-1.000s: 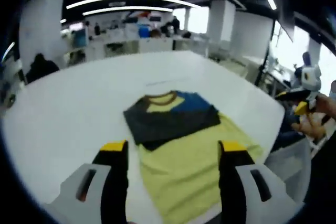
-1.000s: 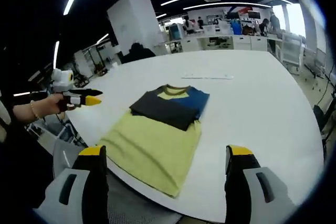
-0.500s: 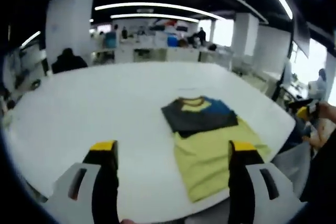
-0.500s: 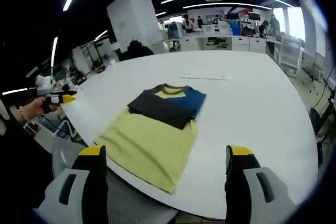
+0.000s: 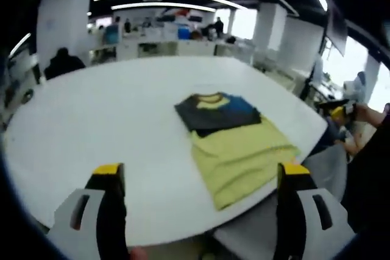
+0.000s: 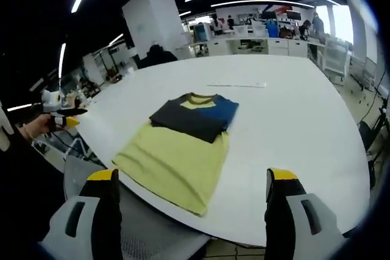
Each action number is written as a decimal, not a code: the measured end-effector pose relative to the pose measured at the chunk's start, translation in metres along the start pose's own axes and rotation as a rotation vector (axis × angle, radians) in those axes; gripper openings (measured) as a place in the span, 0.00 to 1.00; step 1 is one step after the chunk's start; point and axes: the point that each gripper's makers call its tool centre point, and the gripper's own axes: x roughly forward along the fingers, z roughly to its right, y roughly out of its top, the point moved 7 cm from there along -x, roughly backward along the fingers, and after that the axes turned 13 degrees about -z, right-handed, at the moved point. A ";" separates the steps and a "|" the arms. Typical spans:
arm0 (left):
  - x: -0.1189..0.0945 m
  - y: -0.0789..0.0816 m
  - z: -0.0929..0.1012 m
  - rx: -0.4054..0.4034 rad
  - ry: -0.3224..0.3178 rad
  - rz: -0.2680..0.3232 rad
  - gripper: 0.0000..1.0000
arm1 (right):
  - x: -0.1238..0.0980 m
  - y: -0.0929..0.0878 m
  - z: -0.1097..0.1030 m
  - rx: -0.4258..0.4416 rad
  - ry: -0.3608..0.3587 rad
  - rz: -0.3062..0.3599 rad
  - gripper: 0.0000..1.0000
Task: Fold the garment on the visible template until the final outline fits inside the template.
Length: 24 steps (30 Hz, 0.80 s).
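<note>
Looking along the left gripper (image 5: 201,178) in the left gripper view, we see its jaws spread wide and holding nothing, raised well above and back from the white table (image 5: 103,120). The garment (image 5: 228,138) lies ahead of the jaws and toward the right one, its yellow body reaching the table's near edge and its dark sleeves folded across the chest below the collar. Far off to the right, the right gripper (image 5: 337,109) shows in the person's hand, beyond the table's edge. We cannot make out any template outline on the tabletop here.

In the right gripper view, the right gripper (image 6: 192,184) is likewise released and empty, hanging off the near edge of the table (image 6: 292,120). The garment (image 6: 183,144) sits ahead, between the jaws and nearer the left one; its hem corner lies just at the table's rim. A thin pale strip (image 6: 236,84) rests on the table beyond the collar. The left gripper (image 6: 67,119) is held out to the left, away from the cloth.

We judge the sleeves are already in and the lengthwise fold is next: both tongs must come down to the hem corners and carry them toward the collar. Open tabletop lies on the far side and right of the garment; the near rim leaves little margin, so the hem could slip off.
</note>
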 end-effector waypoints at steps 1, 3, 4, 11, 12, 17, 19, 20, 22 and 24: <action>0.000 0.000 0.000 -0.001 0.001 0.001 0.99 | 0.000 -0.001 0.000 0.004 0.001 -0.003 1.00; 0.002 0.000 0.000 -0.004 -0.002 -0.003 0.99 | 0.000 -0.003 0.001 0.004 -0.005 -0.012 1.00; 0.002 0.000 0.000 -0.002 -0.004 -0.007 0.99 | 0.000 -0.003 0.002 0.006 -0.008 -0.014 1.00; 0.011 -0.005 0.000 0.016 -0.016 -0.051 0.99 | 0.009 -0.011 -0.003 0.013 0.012 -0.043 1.00; 0.013 -0.006 0.001 0.019 -0.019 -0.058 0.99 | 0.010 -0.012 -0.003 0.014 0.010 -0.045 1.00; 0.020 -0.010 0.003 0.023 -0.031 -0.084 0.99 | 0.014 -0.016 -0.004 0.016 0.018 -0.068 0.96; 0.022 -0.011 0.003 0.017 -0.035 -0.087 0.99 | 0.015 -0.017 -0.002 0.017 0.017 -0.074 0.95; 0.024 -0.012 0.003 0.014 -0.040 -0.091 0.99 | 0.016 -0.018 -0.001 0.020 0.019 -0.074 0.94; 0.028 -0.015 0.004 0.006 -0.049 -0.098 0.99 | 0.020 -0.018 0.000 0.024 0.024 -0.075 0.92; 0.035 -0.020 0.005 -0.020 -0.072 -0.114 0.99 | 0.027 -0.020 0.001 0.034 0.040 -0.081 0.89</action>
